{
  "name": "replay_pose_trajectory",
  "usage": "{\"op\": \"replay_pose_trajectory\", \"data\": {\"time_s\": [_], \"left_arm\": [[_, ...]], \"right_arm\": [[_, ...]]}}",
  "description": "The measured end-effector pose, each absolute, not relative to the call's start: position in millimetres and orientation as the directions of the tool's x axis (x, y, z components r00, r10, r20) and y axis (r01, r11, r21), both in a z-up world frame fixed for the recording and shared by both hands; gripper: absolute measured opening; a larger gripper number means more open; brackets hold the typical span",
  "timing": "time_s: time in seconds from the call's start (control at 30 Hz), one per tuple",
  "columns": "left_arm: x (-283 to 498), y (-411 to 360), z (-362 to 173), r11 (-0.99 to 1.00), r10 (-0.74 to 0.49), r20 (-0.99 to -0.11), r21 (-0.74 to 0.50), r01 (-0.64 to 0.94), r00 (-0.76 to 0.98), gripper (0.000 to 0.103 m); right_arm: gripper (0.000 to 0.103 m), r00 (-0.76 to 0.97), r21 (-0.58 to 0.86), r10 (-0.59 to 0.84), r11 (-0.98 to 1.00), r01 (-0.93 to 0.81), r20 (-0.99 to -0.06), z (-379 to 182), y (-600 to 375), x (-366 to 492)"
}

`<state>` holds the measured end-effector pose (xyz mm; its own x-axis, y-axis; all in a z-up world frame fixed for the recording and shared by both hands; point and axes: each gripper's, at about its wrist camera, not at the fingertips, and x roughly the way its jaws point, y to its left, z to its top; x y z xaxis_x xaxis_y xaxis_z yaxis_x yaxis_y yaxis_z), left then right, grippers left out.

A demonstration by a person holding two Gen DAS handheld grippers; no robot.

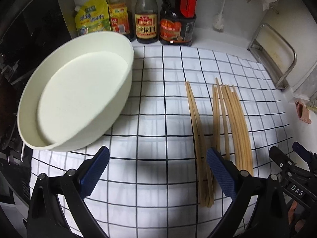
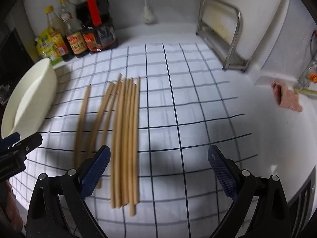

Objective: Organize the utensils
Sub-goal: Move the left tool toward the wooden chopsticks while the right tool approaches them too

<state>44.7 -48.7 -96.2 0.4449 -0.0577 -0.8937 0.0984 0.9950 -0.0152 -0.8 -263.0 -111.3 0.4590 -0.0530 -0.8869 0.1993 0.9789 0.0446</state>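
Chopsticks (image 2: 126,138) loose on checked cloth (image 2: 188,99), centre-left of right wrist view, lower right of left wrist view (image 1: 237,130). White basin (image 1: 75,103) sits upper left, empty. Left gripper (image 1: 157,172) fingers wide apart, nothing held. Right gripper (image 2: 158,172) same, hovering beside main bundle. Risk imo: round sticks roll or scissor apart if pinched off-centre, few stragglers left behind.
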Motion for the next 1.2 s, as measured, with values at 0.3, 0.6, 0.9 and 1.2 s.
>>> {"op": "replay_pose_trajectory", "data": {"time_s": [0.3, 0.6, 0.9, 1.2], "left_arm": [[59.5, -59.1, -135.8, 0.997, -0.017, -0.899, 0.020, 0.081, 0.437, 0.097], [61.9, -61.1, -154.7, 0.997, -0.008, -0.909, 0.025, 0.073, 0.418, 0.097], [61.9, -63.3, -162.6, 0.996, 0.003, -0.911, 0.038, 0.076, 0.412, 0.097], [62.4, -63.6, -157.9, 0.997, 0.005, -0.903, 0.037, 0.067, 0.430, 0.097]], "right_arm": [[0.094, 0.425, -0.015, -0.090, 0.984, 0.175, -0.901, -158.9, -271.4, 23.7], [0.094, 0.458, -0.061, -0.113, 0.990, 0.126, -0.882, -160.5, -262.7, 26.3], [0.094, 0.459, -0.087, -0.129, 0.990, 0.112, -0.879, -165.1, -263.6, 21.3], [0.094, 0.469, -0.081, -0.127, 0.990, 0.117, -0.874, -165.7, -265.4, 21.1]]}}
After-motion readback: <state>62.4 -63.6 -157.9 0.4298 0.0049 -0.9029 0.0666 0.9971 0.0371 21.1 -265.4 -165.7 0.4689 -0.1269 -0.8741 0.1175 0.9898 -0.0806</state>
